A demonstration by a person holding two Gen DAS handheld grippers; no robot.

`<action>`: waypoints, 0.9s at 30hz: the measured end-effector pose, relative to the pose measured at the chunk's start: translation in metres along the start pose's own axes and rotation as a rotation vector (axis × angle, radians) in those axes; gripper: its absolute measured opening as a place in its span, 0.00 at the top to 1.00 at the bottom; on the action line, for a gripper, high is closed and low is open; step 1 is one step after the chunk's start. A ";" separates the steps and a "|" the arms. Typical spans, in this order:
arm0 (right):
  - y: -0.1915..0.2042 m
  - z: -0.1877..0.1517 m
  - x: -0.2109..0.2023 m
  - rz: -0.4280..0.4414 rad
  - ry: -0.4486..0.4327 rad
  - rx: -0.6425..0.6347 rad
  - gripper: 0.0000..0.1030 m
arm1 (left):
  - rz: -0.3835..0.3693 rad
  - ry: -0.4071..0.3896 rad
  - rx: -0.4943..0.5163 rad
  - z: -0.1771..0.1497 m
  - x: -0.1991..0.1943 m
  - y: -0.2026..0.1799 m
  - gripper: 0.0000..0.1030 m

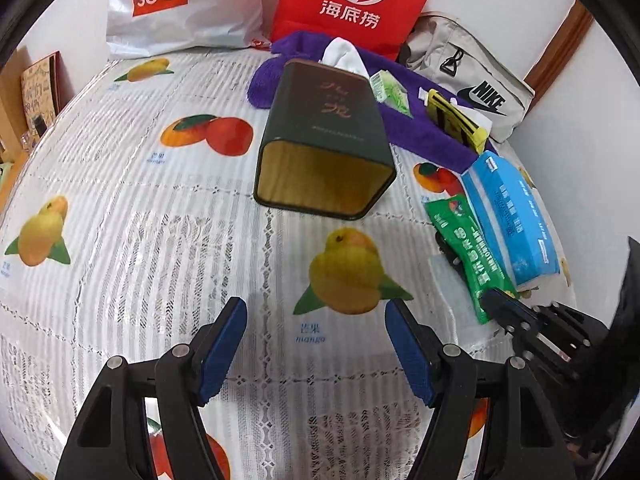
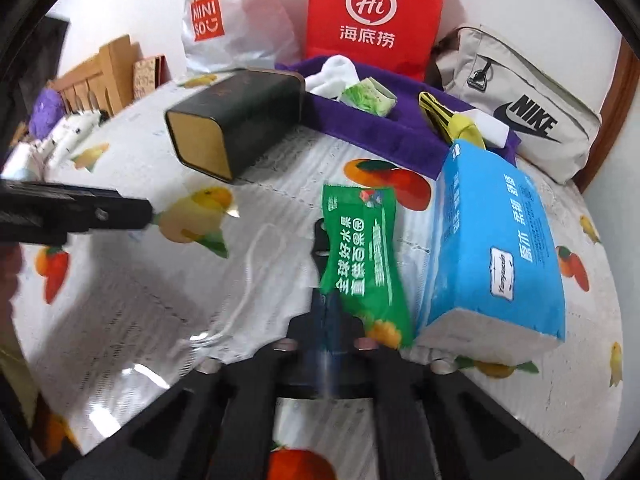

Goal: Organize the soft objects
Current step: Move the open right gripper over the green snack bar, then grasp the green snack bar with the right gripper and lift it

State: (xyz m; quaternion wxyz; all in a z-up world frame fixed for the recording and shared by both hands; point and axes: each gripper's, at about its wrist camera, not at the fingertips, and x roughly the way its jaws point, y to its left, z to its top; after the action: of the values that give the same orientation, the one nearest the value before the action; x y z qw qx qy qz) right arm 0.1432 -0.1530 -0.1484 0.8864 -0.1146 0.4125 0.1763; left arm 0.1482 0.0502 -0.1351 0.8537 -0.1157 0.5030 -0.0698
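Hovering over the fruit-print tablecloth (image 1: 132, 240) on the table, the left gripper (image 1: 316, 308) has its blue-padded fingers (image 1: 222, 344) spread wide with nothing between them. Ahead of it, a dark green tin (image 1: 324, 136) lies on its side with the gold-lined open mouth facing the camera. Behind the tin, a purple towel (image 1: 424, 136) carries a white sock (image 1: 342, 54), a small green packet (image 1: 390, 92) and a yellow item (image 1: 456, 118). Further right, a green snack pouch (image 2: 362, 264) lies just beside a blue tissue pack (image 2: 496, 240). The right gripper (image 2: 326, 312) has its fingers pressed together, pinching the near end of the green snack pouch; the pouch's far end extends toward the towel. At the back stand a white Miniso bag (image 1: 180, 4), a red paper bag (image 1: 356, 0) and a beige Nike bag (image 1: 468, 80).
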 end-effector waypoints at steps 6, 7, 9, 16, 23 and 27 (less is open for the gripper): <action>0.004 -0.016 -0.028 0.063 -0.004 0.008 1.00 | -0.011 -0.006 0.004 -0.005 -0.002 -0.003 0.32; 0.005 -0.019 -0.033 0.073 -0.005 0.007 1.00 | -0.012 -0.007 0.008 -0.007 -0.003 -0.004 0.32; 0.006 -0.025 -0.040 0.069 0.004 0.016 0.99 | -0.012 -0.004 0.008 -0.009 -0.003 -0.005 0.32; -0.006 -0.019 -0.027 0.021 -0.040 0.027 0.64 | -0.015 -0.006 -0.004 -0.015 -0.001 -0.007 0.32; 0.004 0.001 0.005 -0.041 -0.044 -0.038 0.62 | -0.009 -0.010 -0.002 -0.013 0.000 -0.006 0.32; 0.004 0.004 0.021 -0.107 -0.032 -0.034 0.66 | -0.010 -0.013 0.004 -0.013 0.000 -0.006 0.32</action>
State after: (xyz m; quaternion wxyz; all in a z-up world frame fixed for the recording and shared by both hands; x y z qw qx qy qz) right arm 0.1567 -0.1435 -0.1620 0.8989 -0.1488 0.3885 0.1374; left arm 0.1366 0.0429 -0.1399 0.8567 -0.1171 0.4968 -0.0742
